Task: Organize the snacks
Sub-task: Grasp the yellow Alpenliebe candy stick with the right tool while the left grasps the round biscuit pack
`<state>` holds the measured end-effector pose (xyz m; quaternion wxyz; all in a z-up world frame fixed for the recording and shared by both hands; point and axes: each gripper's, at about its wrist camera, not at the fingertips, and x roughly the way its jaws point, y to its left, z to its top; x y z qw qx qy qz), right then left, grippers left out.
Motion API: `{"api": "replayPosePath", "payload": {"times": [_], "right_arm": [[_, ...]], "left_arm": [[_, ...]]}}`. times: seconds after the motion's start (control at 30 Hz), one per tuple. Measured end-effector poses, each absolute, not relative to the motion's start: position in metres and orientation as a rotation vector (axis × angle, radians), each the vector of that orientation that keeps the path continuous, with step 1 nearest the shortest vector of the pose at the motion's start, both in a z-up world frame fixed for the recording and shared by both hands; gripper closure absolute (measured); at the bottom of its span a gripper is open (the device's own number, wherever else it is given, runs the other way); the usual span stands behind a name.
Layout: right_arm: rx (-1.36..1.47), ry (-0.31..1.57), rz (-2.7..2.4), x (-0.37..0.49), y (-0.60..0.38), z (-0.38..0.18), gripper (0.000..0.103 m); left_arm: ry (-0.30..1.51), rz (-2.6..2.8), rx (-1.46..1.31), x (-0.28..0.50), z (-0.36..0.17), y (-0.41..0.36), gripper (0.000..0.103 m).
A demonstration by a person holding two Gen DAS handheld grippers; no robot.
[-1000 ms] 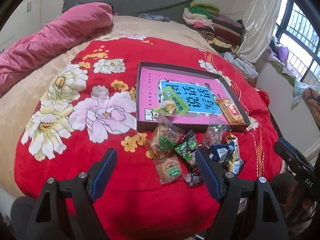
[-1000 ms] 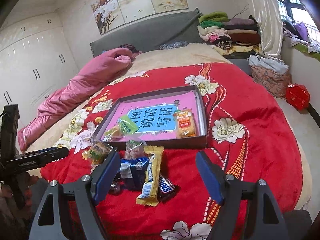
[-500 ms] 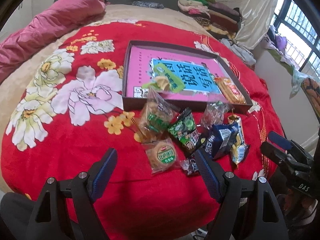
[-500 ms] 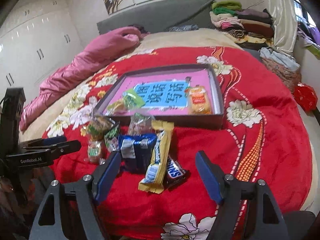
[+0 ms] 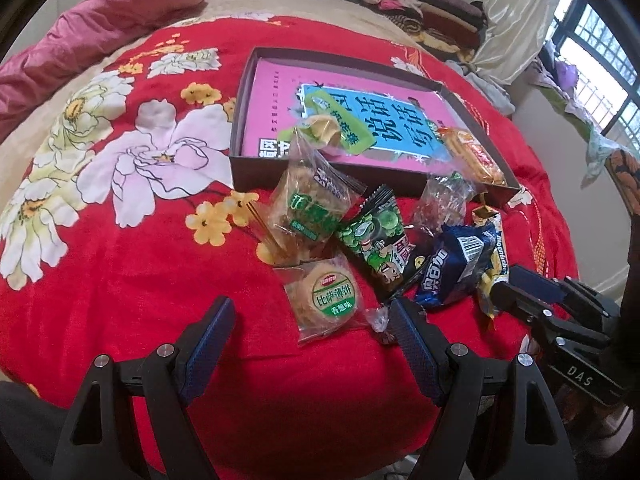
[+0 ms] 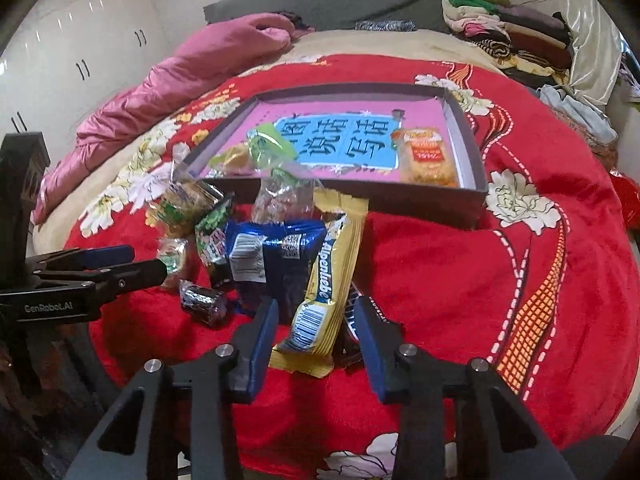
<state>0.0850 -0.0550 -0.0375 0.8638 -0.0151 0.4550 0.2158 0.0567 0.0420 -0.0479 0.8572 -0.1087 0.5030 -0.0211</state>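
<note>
A shallow dark box (image 5: pixel 244 176) (image 6: pixel 476 188) with a pink and blue printed floor lies on the red blanket; it holds a green-wrapped pastry (image 5: pixel 326 130) and an orange biscuit pack (image 6: pixel 428 156). Loose snacks lie in front of it: a round cracker pack (image 5: pixel 328 300), a green pea bag (image 5: pixel 374 240), a blue pack (image 6: pixel 272 256), a yellow Alpenliebe bar (image 6: pixel 328 284). My left gripper (image 5: pixel 310 320) is open just before the cracker pack. My right gripper (image 6: pixel 316 322) is partly closed around the yellow bar's near end, pads not visibly touching it.
A pink quilt (image 6: pixel 180 76) lies at the bed's far left. Folded clothes (image 6: pixel 516 28) are stacked at the far right. The bed edge drops off close to both grippers. A small dark candy (image 6: pixel 202 300) lies by the left gripper's fingers.
Both grippers have moved forward and down toward the snack pile. The right gripper's jaws have narrowed around the yellow bar. The left jaws stay wide.
</note>
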Motion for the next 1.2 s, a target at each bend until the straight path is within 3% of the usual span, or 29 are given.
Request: {"api": "replayPosePath", "payload": {"times": [0.6, 0.8, 0.87, 1.03, 1.2], "right_arm": [[-0.020, 0.950, 0.424, 0.111, -0.057, -0.049, 0.071], [0.008, 0.941, 0.446, 0.114, -0.061, -0.046, 0.078], [0.018, 0.938, 0.448, 0.114, -0.062, -0.045, 0.081], [0.044, 0.932, 0.450, 0.115, -0.066, -0.043, 0.082], [0.083, 0.907, 0.456, 0.114, -0.073, -0.036, 0.084]], "left_arm": [[1.061, -0.001, -0.212, 0.079, -0.070, 0.040, 0.023], [1.060, 0.007, -0.190, 0.083, -0.073, 0.039, 0.040], [1.058, -0.002, -0.197, 0.083, -0.073, 0.039, 0.052], [1.059, -0.031, -0.227, 0.082, -0.072, 0.042, 0.061], [1.053, -0.081, -0.269, 0.075, -0.065, 0.043, 0.062]]}}
